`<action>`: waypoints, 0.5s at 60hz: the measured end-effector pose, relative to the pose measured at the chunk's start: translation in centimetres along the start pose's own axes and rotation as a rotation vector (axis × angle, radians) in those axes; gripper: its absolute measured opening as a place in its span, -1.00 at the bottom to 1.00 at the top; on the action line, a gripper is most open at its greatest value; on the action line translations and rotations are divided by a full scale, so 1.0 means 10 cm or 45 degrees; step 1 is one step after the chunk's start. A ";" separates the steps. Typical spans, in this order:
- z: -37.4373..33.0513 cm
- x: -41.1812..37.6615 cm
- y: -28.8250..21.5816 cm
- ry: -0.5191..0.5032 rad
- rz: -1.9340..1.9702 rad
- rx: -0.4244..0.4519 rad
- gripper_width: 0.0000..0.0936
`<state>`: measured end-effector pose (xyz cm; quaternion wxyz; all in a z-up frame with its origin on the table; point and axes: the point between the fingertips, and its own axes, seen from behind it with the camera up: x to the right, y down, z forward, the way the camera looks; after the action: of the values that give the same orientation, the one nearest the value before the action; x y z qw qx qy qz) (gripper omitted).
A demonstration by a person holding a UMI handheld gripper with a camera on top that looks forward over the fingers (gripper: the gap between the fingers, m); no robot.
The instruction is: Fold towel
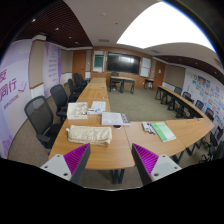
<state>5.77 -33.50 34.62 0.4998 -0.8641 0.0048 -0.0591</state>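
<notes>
Gripper (pixel 111 160) hovering, fingers apart, nothing held; towel (pixel 89 133) lying near table (pixel 120 152) edge. Advising low approach to towel's near edge.

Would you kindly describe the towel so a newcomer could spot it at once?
On the long wooden conference table, look just ahead of the open gripper, towards its left finger. The towel lies there as a cream, folded bundle; unlike the flat white papers and the green booklet nearby, it is thick and soft.
</notes>
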 end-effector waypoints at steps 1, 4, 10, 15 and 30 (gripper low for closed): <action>-0.05 -0.05 0.00 0.000 0.001 -0.007 0.82; -0.03 -0.11 0.05 -0.002 0.000 -0.027 0.82; 0.11 -0.22 0.24 0.006 -0.014 -0.076 0.83; 0.40 -0.45 0.46 0.005 -0.027 -0.118 0.82; 1.39 -1.81 0.95 -0.141 0.008 -0.207 0.82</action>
<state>-10.26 -25.05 17.74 0.4278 -0.9037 -0.0153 -0.0091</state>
